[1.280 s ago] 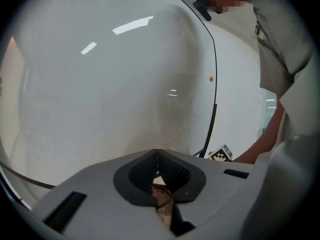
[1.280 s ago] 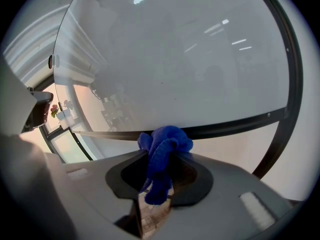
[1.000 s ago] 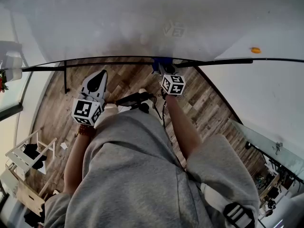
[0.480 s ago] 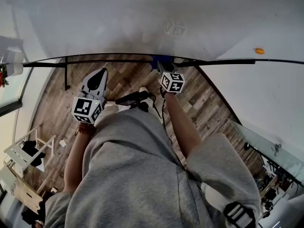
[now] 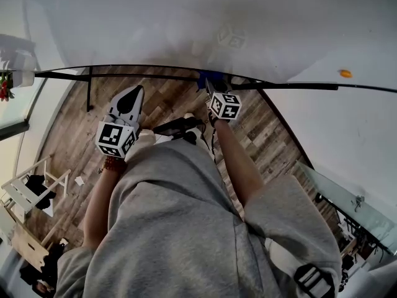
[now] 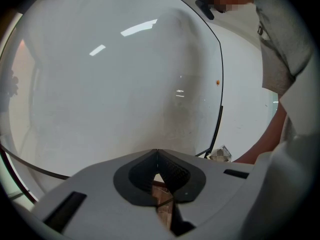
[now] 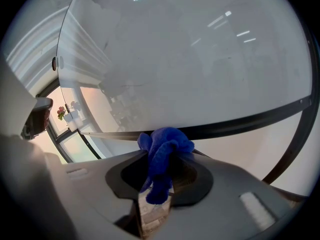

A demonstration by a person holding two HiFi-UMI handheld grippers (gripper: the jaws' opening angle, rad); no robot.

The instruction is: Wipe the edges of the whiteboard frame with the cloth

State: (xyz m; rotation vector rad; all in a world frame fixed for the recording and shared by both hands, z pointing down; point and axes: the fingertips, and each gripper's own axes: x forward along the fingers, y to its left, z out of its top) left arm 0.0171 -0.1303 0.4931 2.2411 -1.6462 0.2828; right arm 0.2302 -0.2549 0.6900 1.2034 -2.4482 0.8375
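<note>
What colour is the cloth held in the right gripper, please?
Bright blue; the cloth shows best in the right gripper view, pinched in the right gripper.

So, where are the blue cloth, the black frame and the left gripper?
blue cloth [image 7: 165, 146]: right gripper view, its bunched top.
black frame [image 7: 250, 118]: right gripper view, the strip right of the cloth.
left gripper [image 6: 157, 151]: left gripper view, where the tips meet.

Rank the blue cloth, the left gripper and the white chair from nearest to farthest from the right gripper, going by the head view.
1. The blue cloth: clamped in the right gripper, at the black frame edge.
2. The left gripper: to its left, below the frame.
3. The white chair: down on the floor, far lower left.
</note>
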